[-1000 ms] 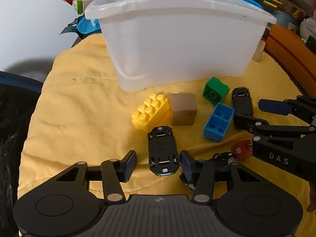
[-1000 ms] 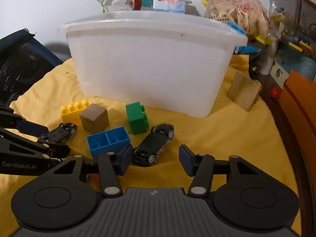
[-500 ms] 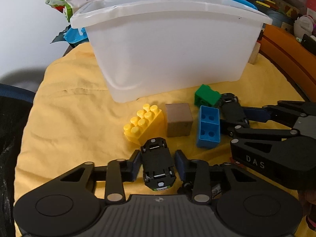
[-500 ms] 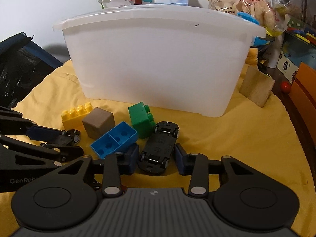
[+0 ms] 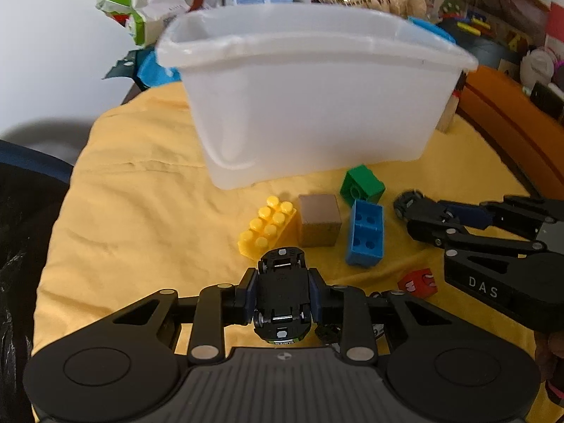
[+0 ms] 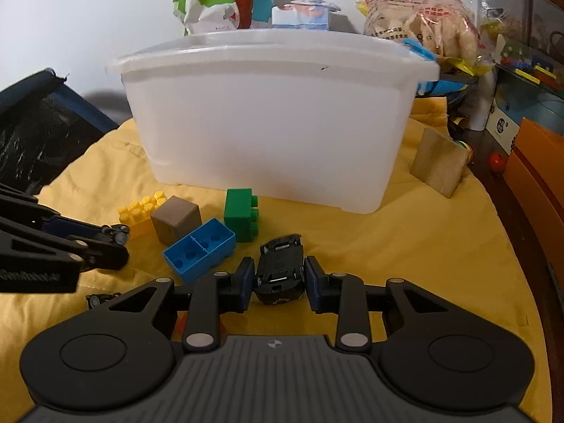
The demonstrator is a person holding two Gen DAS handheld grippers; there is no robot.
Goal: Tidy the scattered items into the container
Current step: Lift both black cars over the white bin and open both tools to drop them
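Note:
A white plastic bin (image 5: 317, 105) stands at the back of the yellow cloth (image 5: 141, 194); it also shows in the right wrist view (image 6: 275, 123). My left gripper (image 5: 282, 292) is shut on an upside-down black toy car (image 5: 282, 299), lifted off the cloth. My right gripper (image 6: 278, 283) is shut on a second upside-down black toy car (image 6: 280, 271). On the cloth lie a yellow brick (image 5: 266, 225), a brown cube (image 5: 319, 218), a blue brick (image 5: 365, 232), a green brick (image 5: 361, 183) and a small red block (image 5: 417, 282).
A wooden block (image 6: 440, 162) leans at the bin's right. Snack bags (image 6: 416, 24) and boxes are piled behind the bin. An orange box (image 5: 511, 134) borders the right side. A dark chair (image 6: 35, 134) stands at the left.
Both grippers closed on their toy cars and lifted them off the cloth. The views rose and tilted toward the bin.

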